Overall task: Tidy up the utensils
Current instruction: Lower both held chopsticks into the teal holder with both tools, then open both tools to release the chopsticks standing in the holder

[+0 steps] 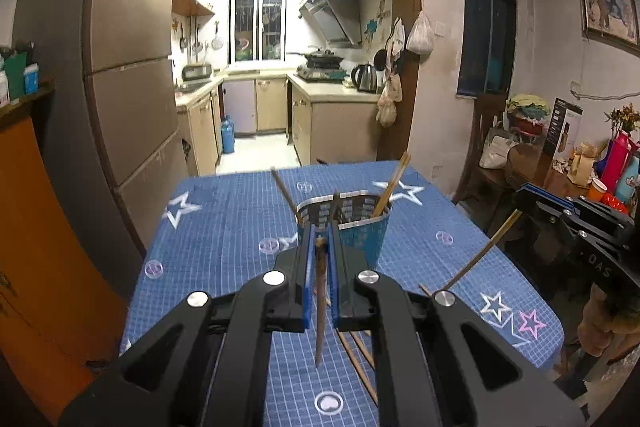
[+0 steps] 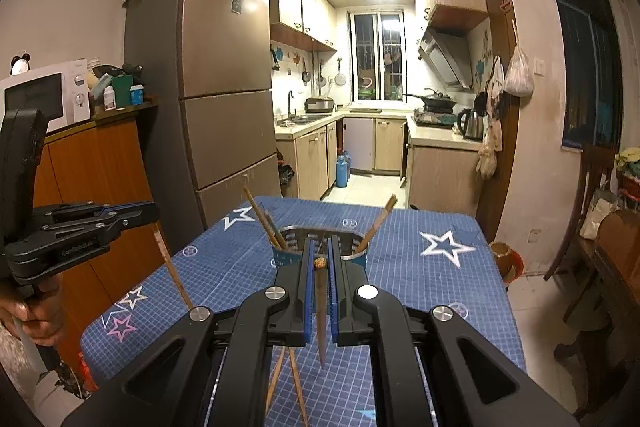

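Left wrist view: left tongs clamped shut on one dark chopstick, tip hanging over blue desk. Holder cup just ahead, several chopsticks already inside. Two loose chopsticks lying on desk below. Best to line tip over rim before lowering.

Right wrist view: right tongs pinched tight on another chopstick, cup right beyond. Worth going one at a time to avoid clashing.
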Demonstrator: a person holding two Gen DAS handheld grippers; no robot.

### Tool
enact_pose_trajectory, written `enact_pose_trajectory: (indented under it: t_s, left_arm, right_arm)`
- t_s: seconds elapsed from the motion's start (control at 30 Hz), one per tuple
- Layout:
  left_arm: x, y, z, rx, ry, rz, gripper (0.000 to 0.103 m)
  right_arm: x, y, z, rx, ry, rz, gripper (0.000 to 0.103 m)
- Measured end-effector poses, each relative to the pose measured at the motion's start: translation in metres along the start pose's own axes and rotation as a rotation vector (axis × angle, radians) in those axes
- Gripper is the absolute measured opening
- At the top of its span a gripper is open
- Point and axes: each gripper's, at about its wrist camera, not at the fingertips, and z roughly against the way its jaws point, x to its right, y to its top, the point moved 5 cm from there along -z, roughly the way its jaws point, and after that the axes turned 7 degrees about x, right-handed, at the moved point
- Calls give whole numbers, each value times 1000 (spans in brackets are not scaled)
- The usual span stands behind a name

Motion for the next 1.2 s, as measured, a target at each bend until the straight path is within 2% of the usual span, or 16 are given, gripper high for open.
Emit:
enact_pose_trajectory:
  t_s: [0.33,0.53,0.7,0.9,1.07,1.2]
  left_arm:
    - [11,90,-2,159,-9,-7,5]
    - [17,126,-14,224,0,-35,5]
    - [16,148,-27,282,-6,-19,5]
    - [9,148,-59,304,-19,19,5]
    - [0,126,-95,284,-17,30,5]
    - [-14,112,-114,283,-20,78,5]
  right_arm:
    - [0,73,-2,104,-13,34,7]
    - [8,107,-16,138,-24,29,7]
    - [18,133,-38,168,-46,7,7]
    - [30,140,-75,180,-68,-38,7]
    - [40,122,-113,166,-89,-86,7]
    - [47,104,-137,147,-100,-115,8]
